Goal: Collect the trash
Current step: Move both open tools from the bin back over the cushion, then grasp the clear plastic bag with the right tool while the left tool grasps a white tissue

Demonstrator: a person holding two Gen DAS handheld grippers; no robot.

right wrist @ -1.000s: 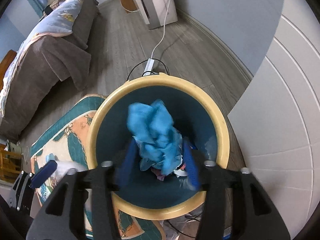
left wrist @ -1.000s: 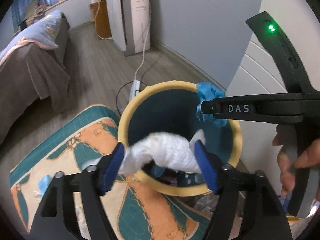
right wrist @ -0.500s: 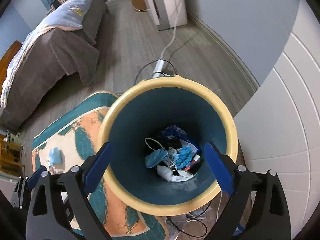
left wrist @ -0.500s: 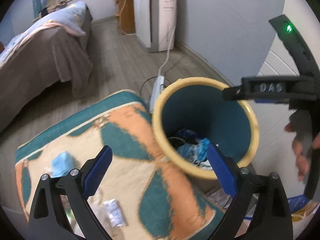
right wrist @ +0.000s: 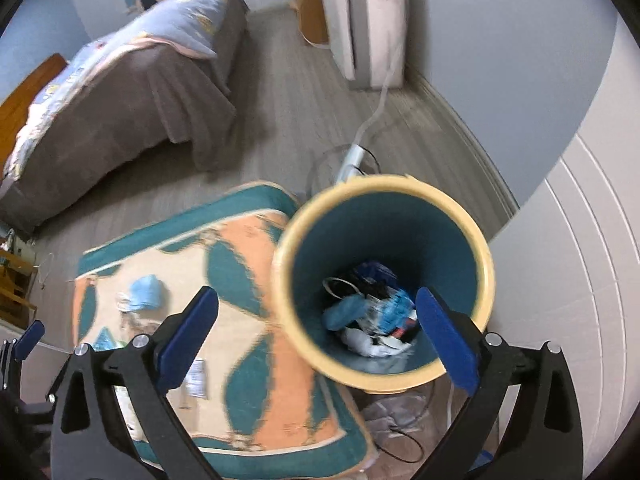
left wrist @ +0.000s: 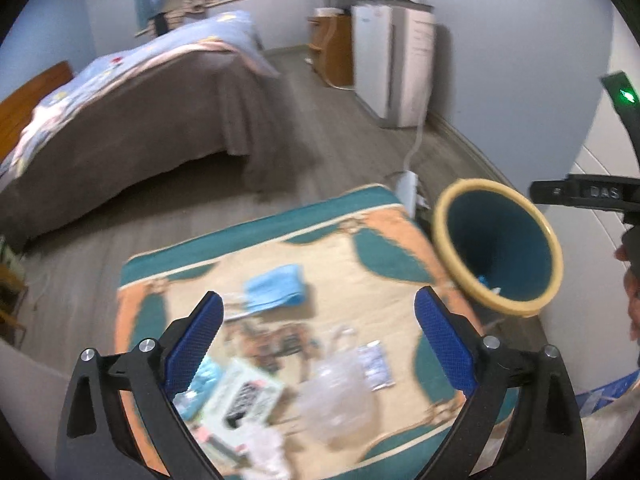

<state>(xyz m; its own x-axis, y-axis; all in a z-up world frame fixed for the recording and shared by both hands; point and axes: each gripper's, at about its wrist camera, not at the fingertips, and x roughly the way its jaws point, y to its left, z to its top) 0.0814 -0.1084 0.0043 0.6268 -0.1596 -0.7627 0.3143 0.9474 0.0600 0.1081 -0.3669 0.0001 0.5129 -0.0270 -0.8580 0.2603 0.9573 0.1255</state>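
Hovering my left gripper (left wrist: 316, 328) over the rug (left wrist: 360, 264), empty and wide, I judged the blue mask (left wrist: 276, 290) best pinched centrally (right gripper (right wrist: 316, 320) was opening, empty).

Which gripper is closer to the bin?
Right. The right gripper hangs above the bin, jaws opening and empty. The left gripper is over the rug's litter.

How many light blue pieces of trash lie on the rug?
2. One blue piece lies toward the rug's far side; another blue piece sits behind the left tongs' finger. More may be hidden.
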